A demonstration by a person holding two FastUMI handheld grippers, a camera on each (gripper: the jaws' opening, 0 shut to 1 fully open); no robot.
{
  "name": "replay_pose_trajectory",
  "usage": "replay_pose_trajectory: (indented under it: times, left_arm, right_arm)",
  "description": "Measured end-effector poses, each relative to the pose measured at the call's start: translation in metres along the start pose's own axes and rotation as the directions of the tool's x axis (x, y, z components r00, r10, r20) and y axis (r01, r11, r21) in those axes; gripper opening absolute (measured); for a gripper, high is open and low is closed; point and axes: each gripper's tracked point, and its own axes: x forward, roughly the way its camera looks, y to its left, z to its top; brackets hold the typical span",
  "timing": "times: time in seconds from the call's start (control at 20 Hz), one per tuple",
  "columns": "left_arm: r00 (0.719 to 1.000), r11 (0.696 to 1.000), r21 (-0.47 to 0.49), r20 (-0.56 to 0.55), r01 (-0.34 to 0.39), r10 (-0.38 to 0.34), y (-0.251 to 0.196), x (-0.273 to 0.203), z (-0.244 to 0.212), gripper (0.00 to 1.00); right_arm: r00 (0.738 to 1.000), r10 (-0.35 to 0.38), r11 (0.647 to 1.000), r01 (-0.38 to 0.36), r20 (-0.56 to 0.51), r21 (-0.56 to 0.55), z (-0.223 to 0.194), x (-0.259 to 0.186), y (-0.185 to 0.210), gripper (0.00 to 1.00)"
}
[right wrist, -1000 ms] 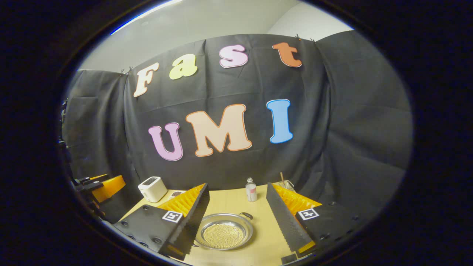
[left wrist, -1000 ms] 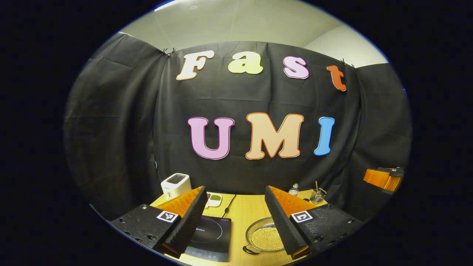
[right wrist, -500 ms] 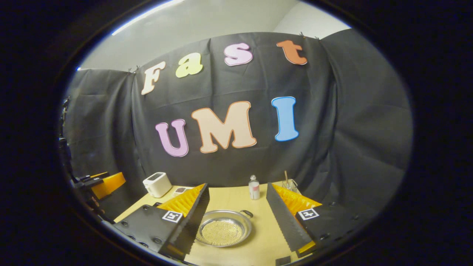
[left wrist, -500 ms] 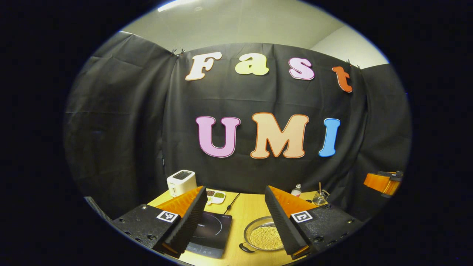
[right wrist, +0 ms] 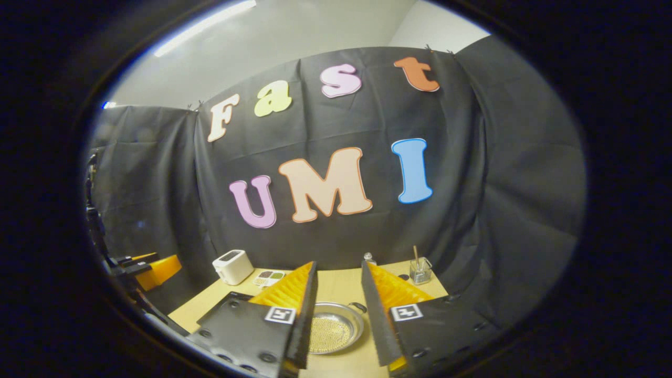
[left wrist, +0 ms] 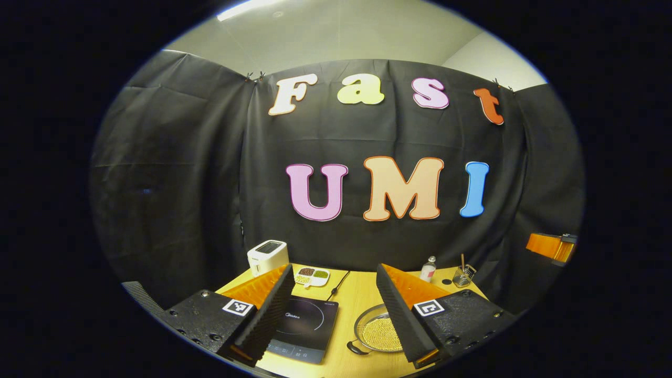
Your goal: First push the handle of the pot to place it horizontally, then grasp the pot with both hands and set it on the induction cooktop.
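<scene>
From my left gripper (left wrist: 332, 315), fingers spread wide and holding nothing, I see the cooktop (left wrist: 305, 328) on the table (left wrist: 357, 294) just ahead and slightly left, with the pot (left wrist: 379, 333) beside it to the right, partly behind my right finger. One handle (left wrist: 354, 348) sticks out at the pot's near-left edge, pointing back toward me.

From my right gripper (right wrist: 337, 315), fingers set narrow with a gap between them and empty, the pot (right wrist: 333, 332) lies straight ahead and below, framed in that gap. Its other handle (right wrist: 358, 306) shows at the far-right rim. So I judge the handle axis runs diagonally, near-left to far-right, not yet across the table.

Both grippers hang above the table, well clear of the pot. I judge the right one the better lined up, with the far handle just ahead of its right finger. The push comes first; the two-handed lift to the cooktop on the pot's left follows.
</scene>
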Motion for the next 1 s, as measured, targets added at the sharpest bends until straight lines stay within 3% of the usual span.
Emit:
replay_pose_trajectory:
  times: [0.05, 0.7, 0.75, 0.85, 0.95, 1.0]
  left_arm:
    - [1.0, 1.0, 0.001, -0.001, -0.002, 0.002, 0.0, 0.0, -0.001, 0.95]
    - [0.999, 1.0, -0.018, -0.028, -0.021, 0.02, 0.003, 0.0, -0.018, 0.92]
    - [0.999, 1.0, -0.021, -0.034, -0.022, 0.021, 0.005, 0.0, -0.02, 0.99]
    - [0.999, 0.999, -0.023, -0.04, -0.024, 0.023, 0.011, 0.002, -0.024, 0.95]
    - [0.999, 1.0, -0.018, -0.04, -0.022, 0.021, 0.017, 0.004, -0.025, 0.92]
    - [0.999, 1.0, -0.015, -0.044, -0.019, 0.018, 0.021, 0.006, -0.026, 0.92]
  right_arm:
    - [1.0, 0.009, 1.0, -0.009, -0.01, -0.002, -0.002, 0.0, 0.002, 0.36]
    - [0.993, 0.073, 0.994, -0.08, -0.088, -0.069, -0.036, 0.0, 0.025, 0.36]
    - [0.993, 0.064, 0.995, -0.071, -0.096, -0.07, -0.039, 0.001, 0.024, 0.37]
    - [0.997, 0.011, 0.998, -0.015, -0.082, -0.053, -0.046, -0.001, 0.02, 0.37]
    - [0.997, -0.002, 1.0, 0.0, -0.078, -0.027, -0.042, 0.006, 0.018, 0.06]
    - [0.995, -0.02, 0.999, 0.017, -0.093, -0.033, -0.048, 0.01, 0.017, 0.03]
